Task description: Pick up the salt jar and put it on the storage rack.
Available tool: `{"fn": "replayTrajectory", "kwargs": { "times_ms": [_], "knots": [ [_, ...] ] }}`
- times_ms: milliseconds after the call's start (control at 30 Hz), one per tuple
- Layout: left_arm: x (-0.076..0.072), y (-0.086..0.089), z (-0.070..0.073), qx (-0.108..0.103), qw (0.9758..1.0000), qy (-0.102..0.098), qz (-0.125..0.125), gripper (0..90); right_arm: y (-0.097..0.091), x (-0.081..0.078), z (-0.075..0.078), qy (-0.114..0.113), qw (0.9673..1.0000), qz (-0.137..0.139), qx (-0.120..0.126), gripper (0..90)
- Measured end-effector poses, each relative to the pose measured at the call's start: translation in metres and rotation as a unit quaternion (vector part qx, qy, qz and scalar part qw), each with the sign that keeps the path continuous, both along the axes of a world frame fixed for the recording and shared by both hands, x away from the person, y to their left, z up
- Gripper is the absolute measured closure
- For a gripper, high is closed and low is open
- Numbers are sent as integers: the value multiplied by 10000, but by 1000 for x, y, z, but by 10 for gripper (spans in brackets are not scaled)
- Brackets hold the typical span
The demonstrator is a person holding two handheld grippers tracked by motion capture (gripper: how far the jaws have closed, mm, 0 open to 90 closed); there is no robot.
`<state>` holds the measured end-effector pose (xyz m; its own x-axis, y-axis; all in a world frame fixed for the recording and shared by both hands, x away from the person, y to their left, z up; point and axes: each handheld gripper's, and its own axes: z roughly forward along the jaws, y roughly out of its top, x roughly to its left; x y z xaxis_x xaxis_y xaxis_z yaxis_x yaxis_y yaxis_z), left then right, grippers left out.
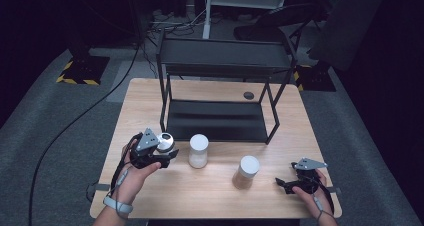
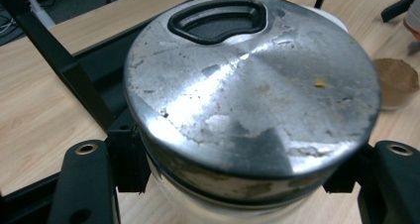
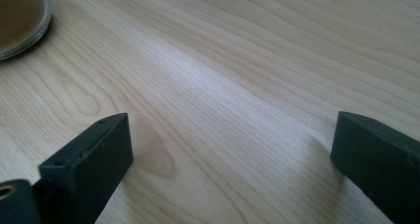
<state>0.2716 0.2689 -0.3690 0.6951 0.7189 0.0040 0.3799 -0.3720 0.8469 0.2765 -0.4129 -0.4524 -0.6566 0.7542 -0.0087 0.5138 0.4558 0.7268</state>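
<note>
Left gripper [image 1: 167, 155], its black jaws clamped on the sides of a round jar with a scuffed silver metal lid [image 1: 165, 141], holds the jar just in front of the left front leg of the black two-tier metal rack [image 1: 215, 121], apparently clear of the light wooden table [image 1: 150, 101]. In the left gripper view the jar [image 2: 252, 100] sits between the jaws with its long axis tilted, lid facing the camera. The rack's lower shelf lies directly beyond the jar, so the left hand is by far the nearer to it; a likely move is forward onto that shelf. Right gripper [image 1: 285, 183], jaws spread wide with nothing between them, rests well right of the rack, beside a white-lidded glass jar of brown contents [image 1: 246, 172]. A second white-lidded jar [image 1: 198, 151] stands just right of the held jar.
</note>
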Motion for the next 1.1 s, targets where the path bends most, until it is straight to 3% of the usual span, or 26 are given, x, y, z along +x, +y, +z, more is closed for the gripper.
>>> {"fn": "replayTrajectory", "kwargs": {
  "times_ms": [233,467,767,933,1100],
  "knots": [
    [13,-13,9,83,9997,-199,110,298,0,0,0,-1,10000,0,-1,27],
    [31,-21,13,31,9997,-205,162,298,0,0,0,0,10000,-4,0,27],
    [55,-30,11,-129,9996,-234,76,298,0,0,0,0,10000,-5,0,27],
    [67,-38,10,-89,9997,-218,47,298,0,0,0,-1,10000,-4,-1,27],
    [79,-42,2,-157,9995,-258,44,298,0,0,0,-2,10000,-3,-1,27]
  ]
}}
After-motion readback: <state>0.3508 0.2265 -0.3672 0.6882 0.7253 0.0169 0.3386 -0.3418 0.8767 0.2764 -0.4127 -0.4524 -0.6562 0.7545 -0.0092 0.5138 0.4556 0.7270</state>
